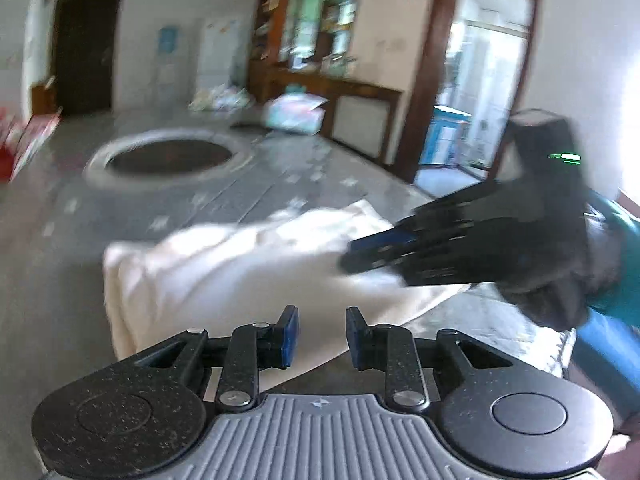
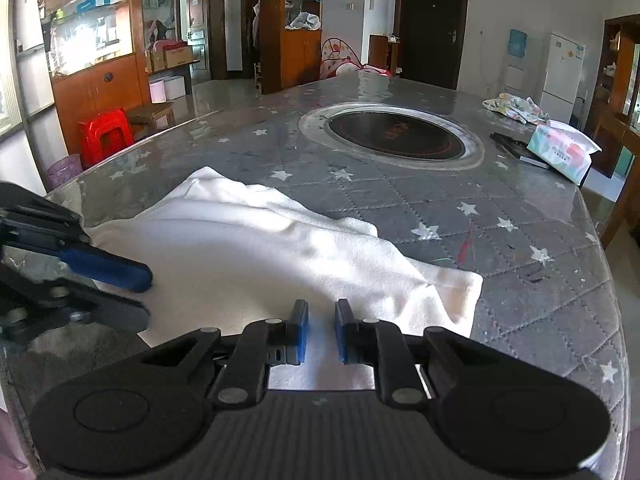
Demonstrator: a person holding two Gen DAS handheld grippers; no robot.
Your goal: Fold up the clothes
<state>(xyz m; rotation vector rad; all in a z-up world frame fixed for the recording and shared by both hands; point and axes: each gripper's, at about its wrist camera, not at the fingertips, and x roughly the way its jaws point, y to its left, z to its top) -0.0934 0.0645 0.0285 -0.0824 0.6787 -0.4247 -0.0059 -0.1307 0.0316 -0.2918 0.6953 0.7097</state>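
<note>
A white garment (image 2: pixel 256 256) lies crumpled on the grey star-patterned table (image 2: pixel 520 240), near its front edge. It also shows in the left wrist view (image 1: pixel 224 264), blurred. My left gripper (image 1: pixel 322 336) is open and empty, just above the garment's near edge. My right gripper (image 2: pixel 321 330) is open with a narrow gap, empty, over the garment's near edge. The right gripper shows in the left wrist view (image 1: pixel 360 256) over the garment's right side. The left gripper shows at the left of the right wrist view (image 2: pixel 132 280).
A round black cooktop (image 2: pixel 394 132) is set in the middle of the table. A tissue pack (image 2: pixel 560 152), a dark flat object (image 2: pixel 516 146) and a patterned cloth (image 2: pixel 516 106) lie at the far right. A red stool (image 2: pixel 106 134) stands left of the table.
</note>
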